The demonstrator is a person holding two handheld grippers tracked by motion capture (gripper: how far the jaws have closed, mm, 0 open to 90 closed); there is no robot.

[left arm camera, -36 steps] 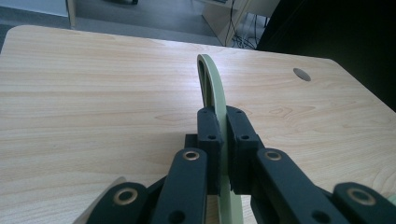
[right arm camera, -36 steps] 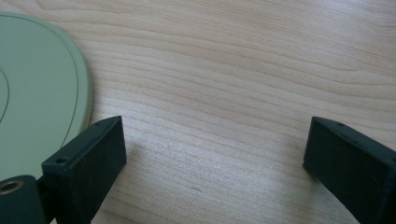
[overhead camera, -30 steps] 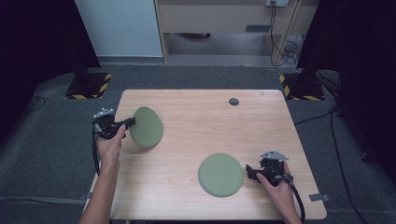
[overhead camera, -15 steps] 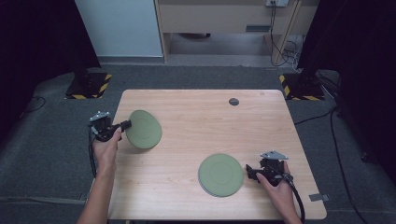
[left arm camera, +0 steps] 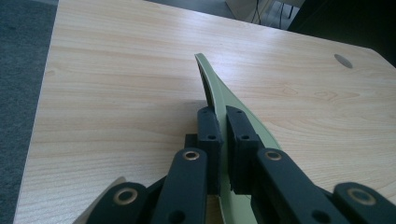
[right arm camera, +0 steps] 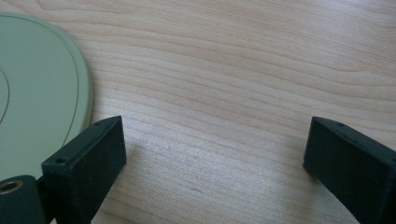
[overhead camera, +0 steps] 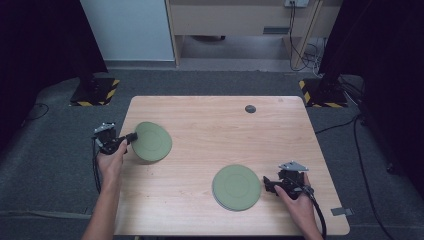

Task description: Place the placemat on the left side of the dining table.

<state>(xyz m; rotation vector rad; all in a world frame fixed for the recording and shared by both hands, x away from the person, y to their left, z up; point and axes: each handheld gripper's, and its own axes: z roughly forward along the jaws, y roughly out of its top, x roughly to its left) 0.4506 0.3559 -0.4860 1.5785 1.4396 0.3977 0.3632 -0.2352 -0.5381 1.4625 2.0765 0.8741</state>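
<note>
Green plates sat on the wooden table [overhead camera: 200, 125], and there were two of them. One green plate [overhead camera: 152, 141] was near the left edge of the table. It was tipped up on its side, not lying flat. The left gripper [overhead camera: 131, 136] had its two black jaws pressed tight on the rim of that plate. In the left gripper view, the rim of the tilted plate [left arm camera: 215, 95] ran up thin between the closed jaws, with bare wood on both sides of it.

The other plate [overhead camera: 236, 187] lay flat on the table, closer to the near edge and a bit right of the middle. The right gripper [overhead camera: 268, 185] sat just beside its right rim. Its jaws stood wide apart and held nothing. In the right gripper view, the flat plate [right arm camera: 37, 93] showed at the left, close by one jaw, and plain wood lay between the two jaws.

One small dark round spot [overhead camera: 250, 108] sat near the far edge of the table.

Lots of bare wood lay between the two plates, and they were well apart. The middle and the far half of the table had room to move about. The right edge had a strip of open wood past the right gripper. The left gripper hung right over the left edge, so there was little room on that side.

Two hands, two grippers, two plates, one table.
</note>
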